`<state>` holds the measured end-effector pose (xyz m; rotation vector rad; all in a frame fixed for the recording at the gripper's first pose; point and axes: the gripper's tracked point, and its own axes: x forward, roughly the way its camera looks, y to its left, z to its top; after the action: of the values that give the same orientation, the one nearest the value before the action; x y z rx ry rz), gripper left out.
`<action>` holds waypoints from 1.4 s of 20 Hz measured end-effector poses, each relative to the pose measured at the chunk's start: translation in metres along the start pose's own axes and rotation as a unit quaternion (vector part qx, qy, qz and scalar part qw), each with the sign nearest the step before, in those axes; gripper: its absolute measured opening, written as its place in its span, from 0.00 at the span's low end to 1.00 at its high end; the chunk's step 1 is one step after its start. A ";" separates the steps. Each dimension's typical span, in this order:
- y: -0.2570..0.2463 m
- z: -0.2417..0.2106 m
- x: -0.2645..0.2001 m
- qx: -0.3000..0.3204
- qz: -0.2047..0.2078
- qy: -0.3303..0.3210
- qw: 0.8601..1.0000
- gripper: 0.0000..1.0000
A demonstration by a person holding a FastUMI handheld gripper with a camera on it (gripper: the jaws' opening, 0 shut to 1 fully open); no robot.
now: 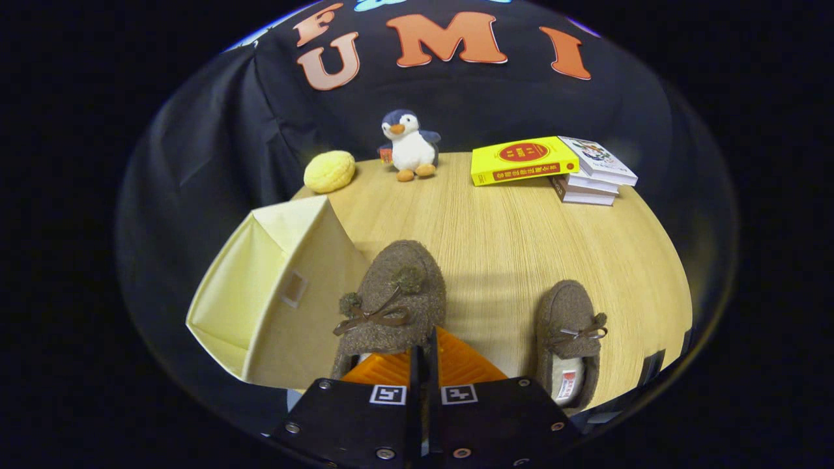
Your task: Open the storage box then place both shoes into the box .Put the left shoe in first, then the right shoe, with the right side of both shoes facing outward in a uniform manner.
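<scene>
**Gripper clamped on shoe heel rim, box lid not confirmed open**

Holding the near shoe (394, 293) by its back rim, toe pointing away across the tabletop (508, 241), bow and pom-poms facing up. Gripper (425, 355) closed, fingers (456, 365) nearly touching w/ only a thin slit between, pinching what looks like the heel edge; contact itself hidden under the fingers, so grip depth hard to judge. Sitting just beside the shoe's left flank: the storage box (273, 286), pale yellow, sloped top, small label patch on the facing side. Can't tell whether opened or still shut from this angle. Lying well apart to the right: second shoe (570, 335), same felt and bow, toe also pointing away, insole label showing.

Further back, near the booth wall: yellow round bun-like thing (330, 171), penguin plush (410, 144), stack of books (554, 168).

Risks, judging from here:
- Thin pinch on soft felt rim → shoe sagging or slipping out mid-lift.
- Box possibly still closed → shoe bumping lid, shoving the box off position.
- Which shoe is L vs R not certain → wrong order going in.
- Toe swinging during transfer → right side ending up facing inward, not matching the other shoe.
</scene>
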<state>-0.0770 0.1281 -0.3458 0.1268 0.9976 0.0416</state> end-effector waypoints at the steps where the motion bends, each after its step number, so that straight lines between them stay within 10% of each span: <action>1: 0.008 0.015 -0.010 0.002 0.007 -0.008 1.000 0.05; 12: 0.138 0.079 -0.017 0.010 0.076 -0.016 0.997 0.05; 28: 0.223 -0.014 0.100 0.011 0.023 0.157 0.987 0.08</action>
<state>-0.0291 0.3599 -0.4093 0.1669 1.3100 0.0951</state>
